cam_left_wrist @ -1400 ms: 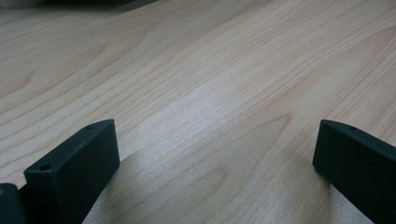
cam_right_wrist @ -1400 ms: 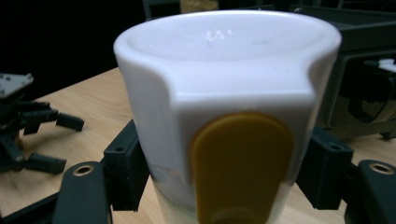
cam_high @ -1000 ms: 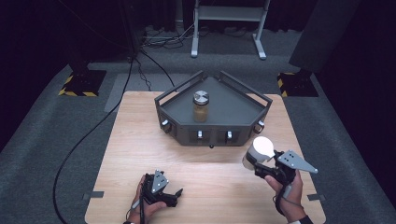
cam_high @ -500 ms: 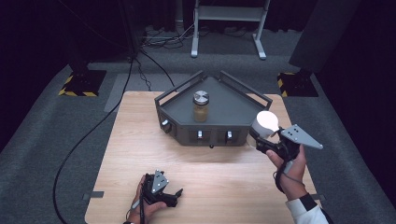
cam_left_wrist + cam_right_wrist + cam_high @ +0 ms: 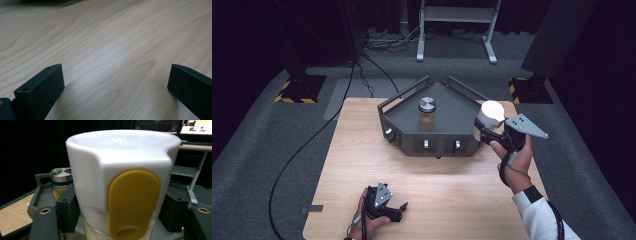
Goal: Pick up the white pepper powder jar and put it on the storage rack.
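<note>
Trouble could come if the right tongs (image 5: 486, 131), clamped on the white-capped jar (image 5: 490, 114), clip the grey tray (image 5: 457, 102); the left tongs (image 5: 398, 210) rest wide open, empty.

The high view looks forward and down from above the near edge of the wooden table (image 5: 362, 150), taking in the grey tray (image 5: 452, 107) and the floor beyond. The left gripper view skims the tabletop (image 5: 112, 50) from very close. The right gripper view faces the tray (image 5: 40, 195) — shared with the high view — from close.
</note>
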A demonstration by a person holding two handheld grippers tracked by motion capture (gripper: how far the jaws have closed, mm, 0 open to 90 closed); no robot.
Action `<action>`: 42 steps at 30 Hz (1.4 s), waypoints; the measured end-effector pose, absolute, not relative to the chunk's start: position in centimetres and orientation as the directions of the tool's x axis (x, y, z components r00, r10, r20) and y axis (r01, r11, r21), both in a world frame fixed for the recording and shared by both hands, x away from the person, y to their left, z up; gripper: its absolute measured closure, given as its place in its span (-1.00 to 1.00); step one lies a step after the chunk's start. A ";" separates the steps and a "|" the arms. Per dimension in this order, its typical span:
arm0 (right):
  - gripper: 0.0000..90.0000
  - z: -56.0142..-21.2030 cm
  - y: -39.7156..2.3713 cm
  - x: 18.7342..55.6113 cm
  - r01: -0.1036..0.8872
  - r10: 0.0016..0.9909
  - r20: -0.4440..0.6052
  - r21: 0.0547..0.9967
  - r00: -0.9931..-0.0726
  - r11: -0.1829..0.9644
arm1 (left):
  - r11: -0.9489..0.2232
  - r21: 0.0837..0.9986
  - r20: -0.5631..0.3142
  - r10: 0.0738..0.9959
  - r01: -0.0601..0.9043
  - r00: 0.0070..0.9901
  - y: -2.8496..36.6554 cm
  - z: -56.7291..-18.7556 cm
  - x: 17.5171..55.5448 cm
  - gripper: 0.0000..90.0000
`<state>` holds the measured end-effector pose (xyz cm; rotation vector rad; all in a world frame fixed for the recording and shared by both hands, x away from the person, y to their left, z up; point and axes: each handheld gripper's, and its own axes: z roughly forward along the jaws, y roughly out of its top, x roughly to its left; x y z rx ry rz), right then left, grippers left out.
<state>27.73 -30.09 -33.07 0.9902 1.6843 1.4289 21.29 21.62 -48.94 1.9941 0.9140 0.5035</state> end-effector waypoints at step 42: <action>-0.33 -35.0 -25.1 37.0 0.190 0.933 0.036 0.981 -0.358 0.035 | -0.362 0.836 0.006 0.757 0.412 0.653 21.7 -48.9 21.3 -0.98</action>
